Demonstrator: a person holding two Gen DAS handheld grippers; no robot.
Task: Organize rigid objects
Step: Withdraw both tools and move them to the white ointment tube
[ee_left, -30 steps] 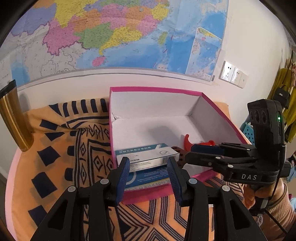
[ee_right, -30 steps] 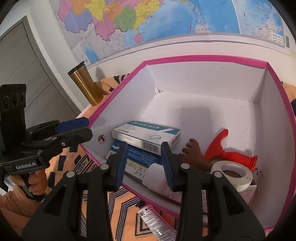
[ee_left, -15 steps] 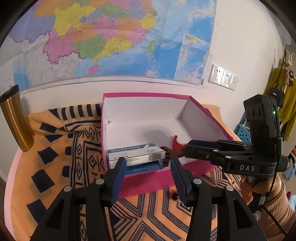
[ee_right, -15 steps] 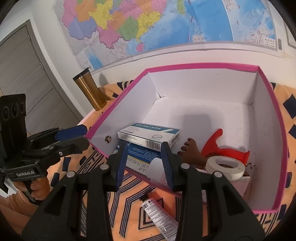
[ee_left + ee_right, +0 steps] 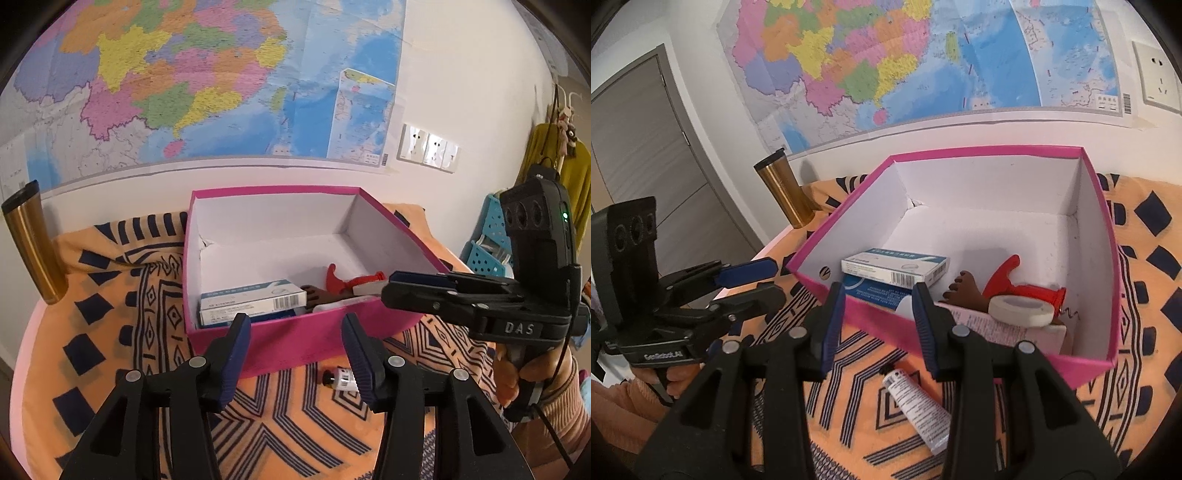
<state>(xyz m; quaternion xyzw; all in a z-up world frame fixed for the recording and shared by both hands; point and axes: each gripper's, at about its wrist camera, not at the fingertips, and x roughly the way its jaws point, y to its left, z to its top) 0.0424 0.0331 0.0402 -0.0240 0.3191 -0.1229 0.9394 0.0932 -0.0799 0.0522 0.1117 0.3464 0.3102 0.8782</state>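
A pink box with white inner walls sits on the patterned cloth. At its near end lies a white medicine box on top of a blue one. Beside them are a red-handled tool, a brown foot-shaped piece and a tape roll. A small white tube lies on the cloth in front of the box. My left gripper stands open and empty, just short of the box's front wall. My right gripper is also open and empty at the near wall.
A gold tumbler stands at the cloth's left, against the wall with a map. In each wrist view the other gripper shows at the side, held by a hand. A blue basket and hanging clothes are at the right.
Both grippers have drawn back from the box's inside to its front. The left jaws have spread wider. The medicine box stays in the pink box.
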